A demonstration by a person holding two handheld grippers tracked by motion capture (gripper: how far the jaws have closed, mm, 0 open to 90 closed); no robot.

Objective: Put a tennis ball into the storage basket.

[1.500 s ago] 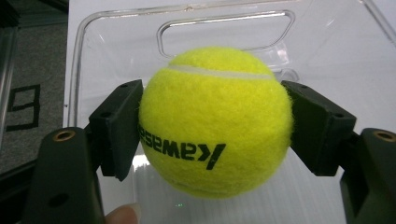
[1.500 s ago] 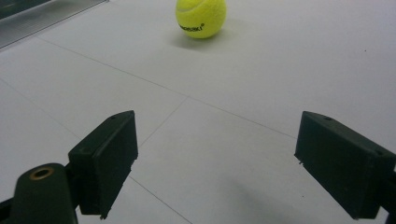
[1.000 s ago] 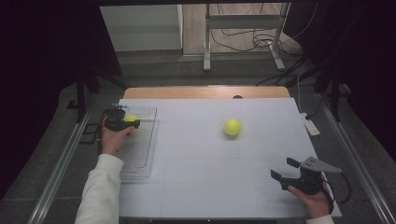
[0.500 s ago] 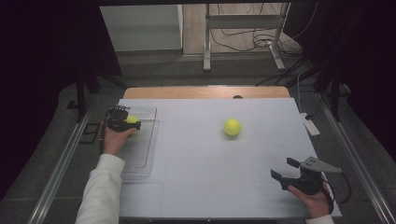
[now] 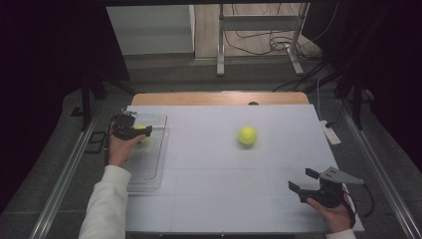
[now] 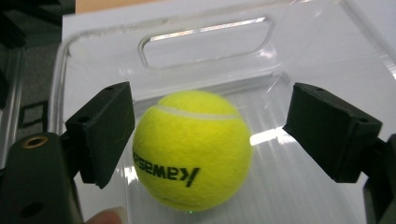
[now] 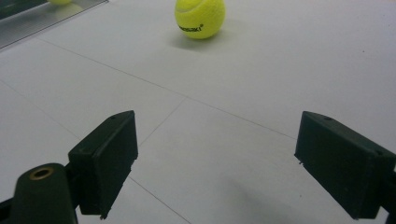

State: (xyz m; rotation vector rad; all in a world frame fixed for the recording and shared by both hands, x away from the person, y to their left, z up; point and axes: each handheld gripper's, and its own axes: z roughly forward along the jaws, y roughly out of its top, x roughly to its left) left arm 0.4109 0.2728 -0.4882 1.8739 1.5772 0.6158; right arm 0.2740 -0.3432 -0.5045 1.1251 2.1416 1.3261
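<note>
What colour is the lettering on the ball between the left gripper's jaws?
Black lettering on the yellow-green ball, clearest in the left gripper view.

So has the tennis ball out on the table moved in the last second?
No. The tennis ball sits at the same spot on the white table, right of the clear tray.

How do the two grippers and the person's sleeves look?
Both grippers, left gripper and right gripper, are black with blocky rectangular jaws. The right one carries a grey three-cornered plate and a dark cable. The left sleeve is white.
</note>
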